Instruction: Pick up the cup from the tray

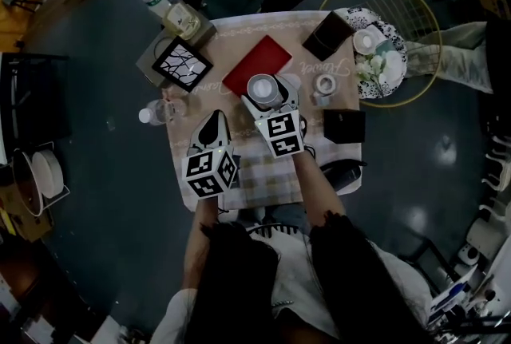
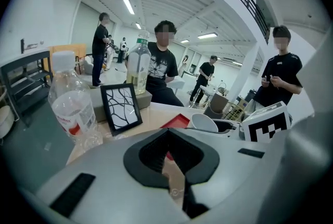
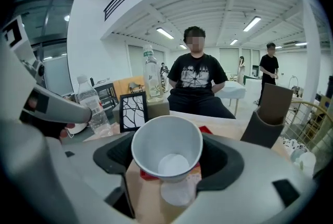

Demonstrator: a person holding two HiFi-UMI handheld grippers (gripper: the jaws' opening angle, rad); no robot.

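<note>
Right gripper view: right claw (image 3: pixel 167 159) clamps tilted cup (image 3: pixel 166 141).

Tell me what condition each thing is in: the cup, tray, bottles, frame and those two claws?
cup: empty, tipped, gripped between jaws.
right gripper: shut on the cup.
left gripper: shut, holding nothing.
red tray: lying flat.
clear bottle: upright, capped.
tall bottle: upright, capped, partly full.
picture frame: standing, leaning back.
</note>
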